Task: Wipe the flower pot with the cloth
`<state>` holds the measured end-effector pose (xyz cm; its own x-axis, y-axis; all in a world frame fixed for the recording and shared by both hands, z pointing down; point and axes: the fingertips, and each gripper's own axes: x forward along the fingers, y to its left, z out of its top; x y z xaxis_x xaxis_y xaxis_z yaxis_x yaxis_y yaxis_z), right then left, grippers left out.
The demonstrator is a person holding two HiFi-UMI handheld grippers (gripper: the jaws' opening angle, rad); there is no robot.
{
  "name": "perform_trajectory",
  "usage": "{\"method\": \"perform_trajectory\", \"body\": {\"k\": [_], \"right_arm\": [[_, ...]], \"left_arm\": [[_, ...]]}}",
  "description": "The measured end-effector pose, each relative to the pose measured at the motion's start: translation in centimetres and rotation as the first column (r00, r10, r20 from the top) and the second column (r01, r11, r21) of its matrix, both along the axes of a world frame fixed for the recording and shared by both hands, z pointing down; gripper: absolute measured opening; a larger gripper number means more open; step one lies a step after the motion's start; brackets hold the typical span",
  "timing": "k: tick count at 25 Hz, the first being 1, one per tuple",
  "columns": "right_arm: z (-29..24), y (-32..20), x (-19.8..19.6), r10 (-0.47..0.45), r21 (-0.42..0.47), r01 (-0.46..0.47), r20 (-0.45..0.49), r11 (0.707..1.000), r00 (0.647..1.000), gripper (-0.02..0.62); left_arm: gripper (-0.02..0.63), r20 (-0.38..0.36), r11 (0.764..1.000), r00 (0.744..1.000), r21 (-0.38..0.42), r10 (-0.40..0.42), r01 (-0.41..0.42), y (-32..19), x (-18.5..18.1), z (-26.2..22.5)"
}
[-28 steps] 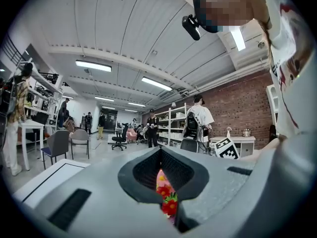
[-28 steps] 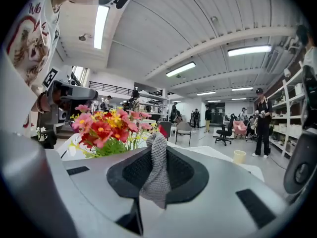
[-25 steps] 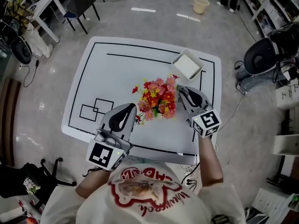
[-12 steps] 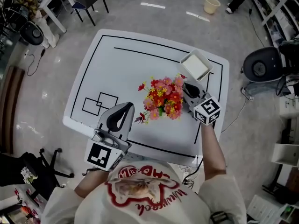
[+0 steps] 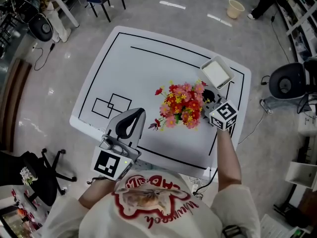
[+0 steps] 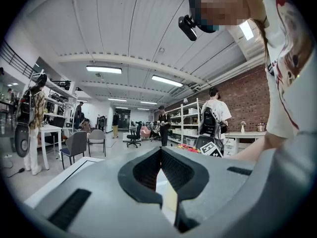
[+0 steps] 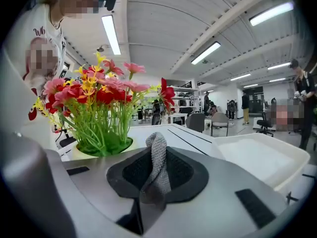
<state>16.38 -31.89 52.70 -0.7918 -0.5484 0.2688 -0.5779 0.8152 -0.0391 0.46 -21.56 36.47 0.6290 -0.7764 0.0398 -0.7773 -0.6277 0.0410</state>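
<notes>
While the head view is looking down on the white bench, the flowers are covering the flower pot completely. They are only showing its place: near the right edge, just below the white tray. The right gripper is lying close beside the flowers, and the left gripper is hanging well apart, near the front edge.

In the left gripper view the jaws are pressing together and holding nothing.

In the right gripper view the jaws are gripping the grey cloth. Its free end is standing up out of them, its long axis rising and the tip bending a little toward the pot. The flower pot is standing upright at the left, its axis vertical and its mouth pointing up.

I am judging that a sideways push could slide or tip this top-heavy pot, because nothing is steadying it. The short cloth end could also let the hard jaws scrape the pot.
</notes>
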Motion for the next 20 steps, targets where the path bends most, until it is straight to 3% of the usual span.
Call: {"method": "perform_trajectory", "body": {"k": [9, 16, 20], "right_arm": [[0.5, 0.4, 0.1, -0.072, -0.034, 0.072, -0.004, 0.997, 0.997, 0.066], [0.5, 1.2, 0.8, -0.019, -0.025, 0.019, -0.005, 0.999, 1.0, 0.066], [0.2, 1.9, 1.4, 0.034, -0.031, -0.033, 0.021, 0.999, 0.999, 0.066]], "left_arm": [[0.002, 0.024, 0.999, 1.0, -0.025, -0.02, 0.021, 0.1, -0.4, 0.5], [0.002, 0.021, 1.0, 1.0, -0.017, -0.005, 0.006, 0.4, -0.2, 0.3], [0.002, -0.001, 0.999, 0.999, 0.013, 0.045, -0.045, 0.6, 0.4, -0.5]]}}
